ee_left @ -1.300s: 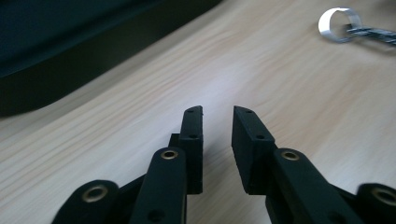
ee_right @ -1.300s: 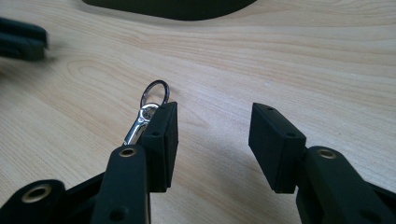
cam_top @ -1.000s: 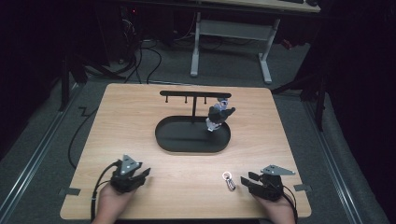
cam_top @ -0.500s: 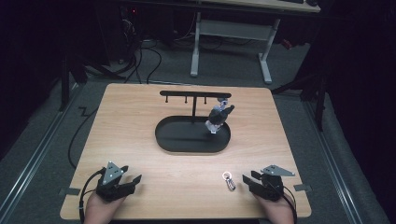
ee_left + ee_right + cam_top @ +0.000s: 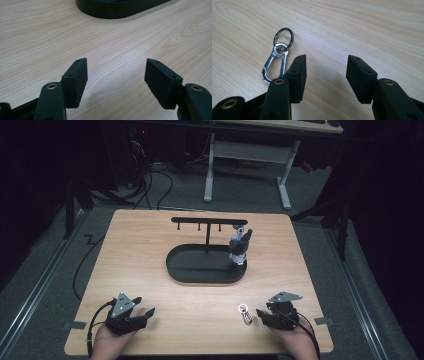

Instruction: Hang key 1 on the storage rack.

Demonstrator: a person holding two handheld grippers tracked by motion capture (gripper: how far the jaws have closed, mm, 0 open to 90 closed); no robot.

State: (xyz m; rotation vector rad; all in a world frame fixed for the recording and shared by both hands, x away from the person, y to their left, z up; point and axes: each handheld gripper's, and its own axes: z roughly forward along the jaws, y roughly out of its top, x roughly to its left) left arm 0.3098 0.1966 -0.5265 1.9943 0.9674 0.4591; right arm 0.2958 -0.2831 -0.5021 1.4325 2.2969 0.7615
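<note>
The carabiner keyring (image 5: 277, 59) is lying flat on the table (image 5: 150, 250), just beside the right gripper (image 5: 325, 75) and outside its near jaw. Both sets of jaws are spread with nothing between them, and both have just been opening (the left gripper (image 5: 116, 80) over bare wood). For a clean pickup, the right gripper probably should be shifted sideways so the clip's body gets straddled, then closed.

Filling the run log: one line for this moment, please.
left gripper: open, empty | right gripper: open, beside carabiner keyring | table
</note>
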